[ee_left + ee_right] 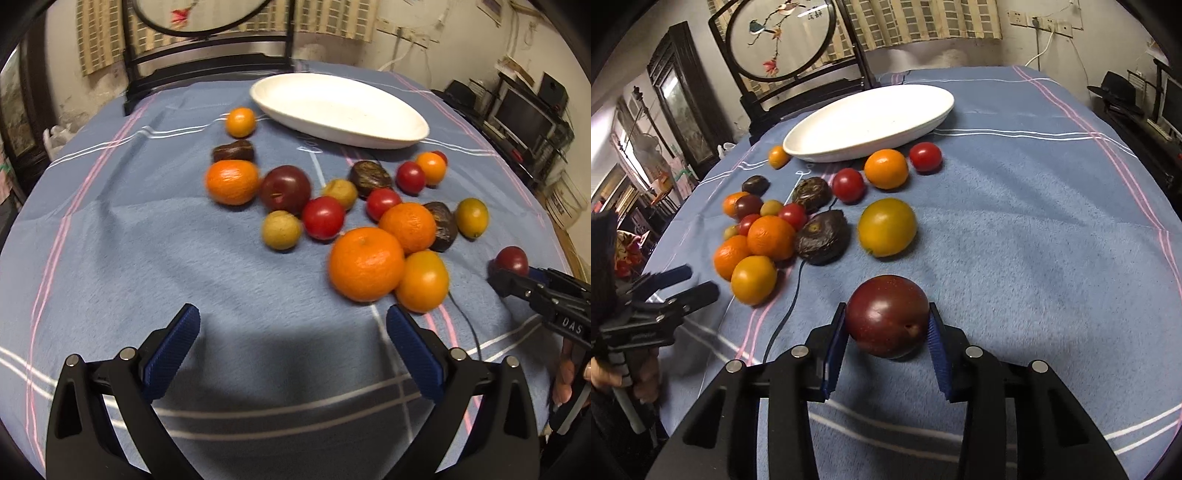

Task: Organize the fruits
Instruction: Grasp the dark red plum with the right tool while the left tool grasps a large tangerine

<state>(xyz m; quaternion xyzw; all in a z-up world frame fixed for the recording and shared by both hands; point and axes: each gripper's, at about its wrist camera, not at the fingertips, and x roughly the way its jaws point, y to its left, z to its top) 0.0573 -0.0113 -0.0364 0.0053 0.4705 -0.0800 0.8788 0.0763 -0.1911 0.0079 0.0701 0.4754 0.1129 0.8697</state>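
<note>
**blue cloth, fruit scattered, right jaws around a plum**

blue striped cloth (1015, 229) covers the table, with the white oval dish (871, 122) empty at the far side and the fruit loose in front of it. going left to right: the left gripper (293, 325) hovers low over bare cloth, its jaws spread wide and holding nothing; the nearest fruit, a big orange (365, 264) and a yellow-orange fruit (423, 280), lie just ahead and to the right of its right finger. further right, the right gripper (888, 332) has a dark red plum (886, 315) squarely between its blue pads (834, 347); both pads look to touch its sides, so i judge it clasped, the plum resting on the cloth. the dish lies straight ahead and slightly left, beyond the other fruit, so the right hand is the one placed to carry.
</note>
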